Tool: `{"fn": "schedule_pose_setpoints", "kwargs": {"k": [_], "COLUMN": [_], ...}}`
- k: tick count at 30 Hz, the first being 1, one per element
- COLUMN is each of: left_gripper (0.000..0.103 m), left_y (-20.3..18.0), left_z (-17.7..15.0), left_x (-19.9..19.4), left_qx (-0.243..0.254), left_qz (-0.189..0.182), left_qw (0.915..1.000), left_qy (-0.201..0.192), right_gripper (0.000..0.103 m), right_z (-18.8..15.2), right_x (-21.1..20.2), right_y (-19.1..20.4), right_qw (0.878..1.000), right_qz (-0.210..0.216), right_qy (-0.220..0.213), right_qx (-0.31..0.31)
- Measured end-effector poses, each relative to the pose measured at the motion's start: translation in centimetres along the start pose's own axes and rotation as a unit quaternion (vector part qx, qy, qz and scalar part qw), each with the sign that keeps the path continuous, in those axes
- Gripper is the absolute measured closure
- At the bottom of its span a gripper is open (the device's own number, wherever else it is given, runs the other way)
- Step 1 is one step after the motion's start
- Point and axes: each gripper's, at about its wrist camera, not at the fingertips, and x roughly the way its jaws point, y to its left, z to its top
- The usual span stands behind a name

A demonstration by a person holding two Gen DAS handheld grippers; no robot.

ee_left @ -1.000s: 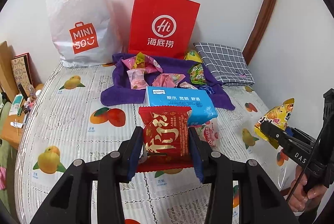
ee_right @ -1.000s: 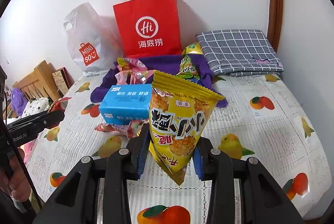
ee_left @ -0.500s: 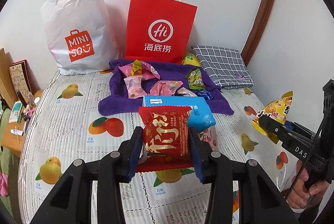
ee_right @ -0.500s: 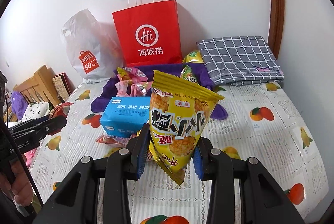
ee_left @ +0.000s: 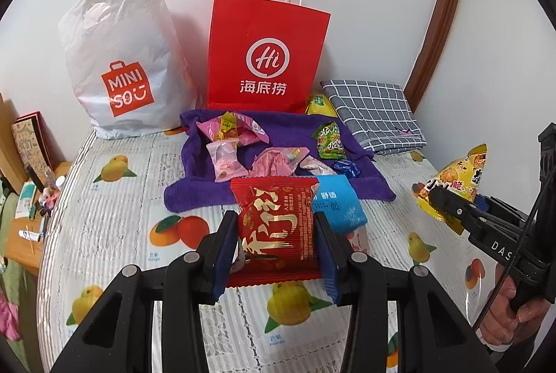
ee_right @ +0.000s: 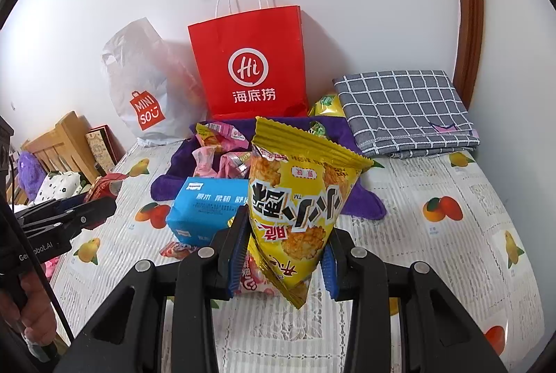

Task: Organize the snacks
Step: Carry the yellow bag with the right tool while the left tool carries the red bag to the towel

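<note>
My left gripper is shut on a red snack packet and holds it above the table. My right gripper is shut on a yellow snack bag, held upside down; the bag also shows at the right of the left wrist view. A purple towel lies ahead with several pink, green and blue snacks on it. A blue tissue pack lies at the towel's near edge. A red paper bag and a white MINISO bag stand against the wall behind.
A folded grey checked cloth lies at the back right. A yellow-green snack sits between it and the red bag. A pink packet lies under the tissue pack. Wooden furniture with clutter stands left of the table.
Both grippers have risen and pulled back a little with their packets still held. The towel and bags now sit lower and farther in view.
</note>
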Motion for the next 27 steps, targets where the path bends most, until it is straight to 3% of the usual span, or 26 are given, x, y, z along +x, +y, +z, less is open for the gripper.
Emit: {"fn": "schedule_pose_setpoints", "kwargs": {"k": [27], "left_gripper": [0.062], "left_y": [1.5], "left_z": [4.8], "left_x": [4.8], "left_qx": [0.019], "left_qz": [-0.001], "left_qw": [0.9997], "left_qy": [0.017], "right_gripper": [0.066], "right_z": [4.5], "right_x": [6.0], "right_y": [-0.3], "right_qw": [1.0], "right_qz": [-0.007], "right_qy": [0.004], "right_qx": [-0.007]}}
